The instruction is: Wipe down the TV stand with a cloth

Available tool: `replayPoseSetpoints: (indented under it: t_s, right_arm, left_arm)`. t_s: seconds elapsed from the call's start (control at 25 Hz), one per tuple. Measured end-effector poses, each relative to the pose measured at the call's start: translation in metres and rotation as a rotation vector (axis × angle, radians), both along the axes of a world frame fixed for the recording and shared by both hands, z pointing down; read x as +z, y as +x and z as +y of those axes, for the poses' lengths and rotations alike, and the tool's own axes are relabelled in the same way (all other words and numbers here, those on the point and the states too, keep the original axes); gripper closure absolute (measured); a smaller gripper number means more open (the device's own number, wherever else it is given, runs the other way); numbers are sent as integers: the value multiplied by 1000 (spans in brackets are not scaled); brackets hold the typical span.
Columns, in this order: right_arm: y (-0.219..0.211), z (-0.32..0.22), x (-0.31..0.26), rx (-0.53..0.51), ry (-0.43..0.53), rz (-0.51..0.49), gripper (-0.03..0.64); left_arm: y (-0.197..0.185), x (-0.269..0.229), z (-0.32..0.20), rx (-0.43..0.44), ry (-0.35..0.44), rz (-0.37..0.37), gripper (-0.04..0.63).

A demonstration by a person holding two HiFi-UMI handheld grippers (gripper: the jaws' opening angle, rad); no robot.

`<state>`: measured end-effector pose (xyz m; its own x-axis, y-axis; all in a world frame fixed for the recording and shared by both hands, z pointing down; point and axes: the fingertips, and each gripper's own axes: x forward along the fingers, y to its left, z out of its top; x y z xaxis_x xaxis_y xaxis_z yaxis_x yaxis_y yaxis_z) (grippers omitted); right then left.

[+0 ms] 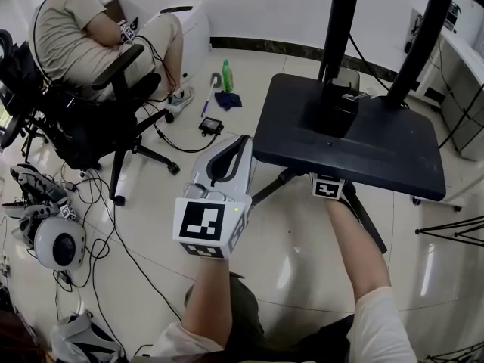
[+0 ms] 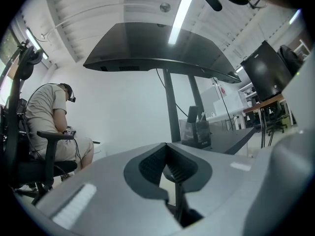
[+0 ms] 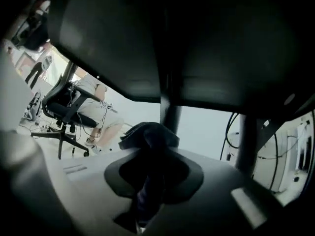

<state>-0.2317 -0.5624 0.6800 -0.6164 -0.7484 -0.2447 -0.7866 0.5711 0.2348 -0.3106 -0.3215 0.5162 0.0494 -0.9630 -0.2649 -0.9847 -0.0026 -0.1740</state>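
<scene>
Now, cloth (image 3: 147, 134) under the stand (image 1: 348, 138).
Right gripper (image 3: 153, 154) pinches it below the near edge; left gripper (image 2: 166, 145) closed, empty.

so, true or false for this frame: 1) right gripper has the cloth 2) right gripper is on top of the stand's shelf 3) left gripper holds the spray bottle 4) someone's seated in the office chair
1) The right gripper is shut on a dark cloth. True.
2) The right gripper rests on top of the stand's black shelf. False: it is beneath the shelf, near its front edge.
3) The left gripper holds the green bottle. False: that gripper is shut and holds nothing; the bottle stands on the floor beyond it.
4) A person sits in the office chair. True.
</scene>
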Motion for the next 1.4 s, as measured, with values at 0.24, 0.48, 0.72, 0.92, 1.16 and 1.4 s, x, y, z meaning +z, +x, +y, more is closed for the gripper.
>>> replayPoseSetpoints:
  t_s: [0.24,0.48,0.72,0.92,1.16,1.4]
  right_arm:
    - [-37,-47,156,2,-126,240,558]
    - [-31,-58,309,28,-353,308,558]
    - [-62,-16,349,-57,-370,324,558]
    - [-159,103,404,-279,-412,316,558]
    - [-254,245,451,-504,-411,393,558]
    - [-133,256,182,-488,-204,44,558]
  left_arm:
    - [-5,-2,0,-4,-4,10,511]
    - [5,-8,-1,16,17,-3,511]
    - [1,-6,2,-5,13,-20,511]
    - [-32,9,35,-122,-107,-73,511]
    - [-50,-10,61,-216,15,-101,511]
    - [-18,-16,50,-131,0,-14,511]
